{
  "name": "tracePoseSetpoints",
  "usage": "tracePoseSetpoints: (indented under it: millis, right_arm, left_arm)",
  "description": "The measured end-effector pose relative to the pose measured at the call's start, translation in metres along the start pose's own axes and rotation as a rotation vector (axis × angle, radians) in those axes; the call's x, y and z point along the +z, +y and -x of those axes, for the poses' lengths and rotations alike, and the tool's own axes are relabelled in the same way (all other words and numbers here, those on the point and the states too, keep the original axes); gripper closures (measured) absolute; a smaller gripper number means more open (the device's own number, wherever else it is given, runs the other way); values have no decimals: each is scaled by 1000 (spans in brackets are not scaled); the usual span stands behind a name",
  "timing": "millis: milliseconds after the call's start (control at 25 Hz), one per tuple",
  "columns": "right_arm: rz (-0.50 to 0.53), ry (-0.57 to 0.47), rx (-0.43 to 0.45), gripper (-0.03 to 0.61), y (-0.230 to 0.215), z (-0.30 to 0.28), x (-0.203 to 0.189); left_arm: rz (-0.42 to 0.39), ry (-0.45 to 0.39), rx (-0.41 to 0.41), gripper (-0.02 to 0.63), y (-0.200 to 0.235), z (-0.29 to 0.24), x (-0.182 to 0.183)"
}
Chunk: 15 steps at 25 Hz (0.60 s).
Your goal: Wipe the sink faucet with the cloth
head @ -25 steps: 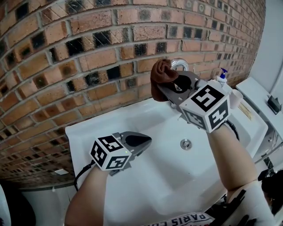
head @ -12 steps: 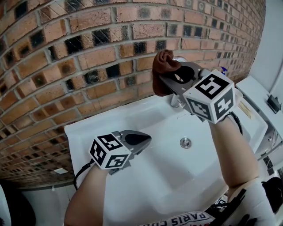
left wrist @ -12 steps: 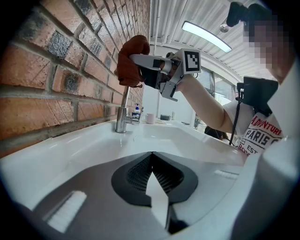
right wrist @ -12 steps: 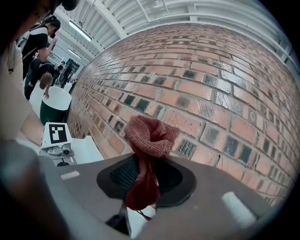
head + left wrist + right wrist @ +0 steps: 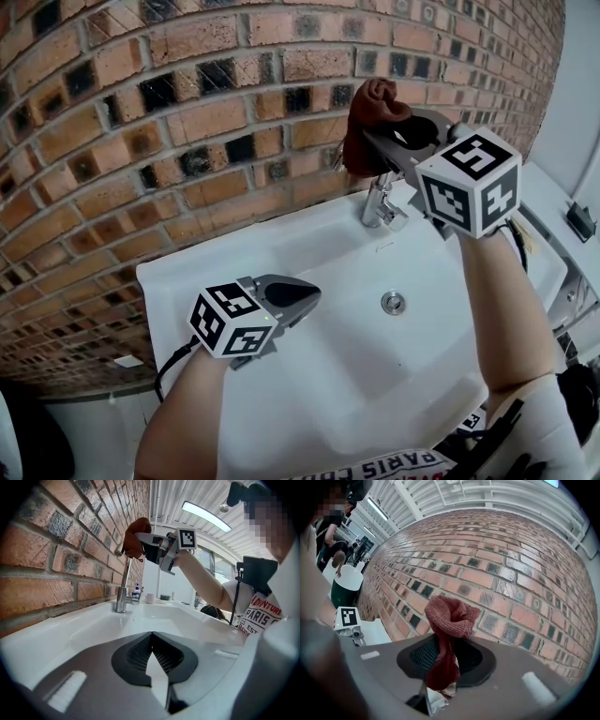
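Note:
A reddish-brown cloth (image 5: 371, 122) is pinched in my right gripper (image 5: 380, 131), which is raised in front of the brick wall, above the chrome faucet (image 5: 382, 202). The right gripper view shows the cloth (image 5: 449, 639) bunched between the shut jaws, facing the bricks. In the left gripper view the cloth (image 5: 137, 530) sits level with the top of the faucet (image 5: 123, 585). My left gripper (image 5: 298, 302) is shut with nothing in it, low over the left side of the white sink (image 5: 234, 272). Its own camera shows the jaws (image 5: 151, 654) closed together.
The brick wall (image 5: 187, 112) runs right behind the sink. The drain (image 5: 394, 302) lies in the basin below my right arm. A soap bottle (image 5: 136, 592) and a cup (image 5: 150, 598) stand on the counter beyond the faucet. A dark object (image 5: 579, 220) rests on the white surface far right.
My right gripper has lifted the cloth up and to the right, off the faucet's top, uncovering the faucet body. The left gripper has stayed put.

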State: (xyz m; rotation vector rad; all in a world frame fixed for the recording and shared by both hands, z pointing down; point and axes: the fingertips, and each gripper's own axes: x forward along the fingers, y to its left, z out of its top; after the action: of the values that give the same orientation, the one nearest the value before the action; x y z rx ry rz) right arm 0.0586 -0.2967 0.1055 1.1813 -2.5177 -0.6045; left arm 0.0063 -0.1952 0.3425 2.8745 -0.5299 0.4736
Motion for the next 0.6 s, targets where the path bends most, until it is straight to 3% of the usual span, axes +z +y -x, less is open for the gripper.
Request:
tracePoseSetpoints:
  millis: [600]
  right_arm:
    - [-31, 3, -124, 483, -46, 14, -25]
  left_arm:
    - [0, -2, 1, 609, 0, 0, 0]
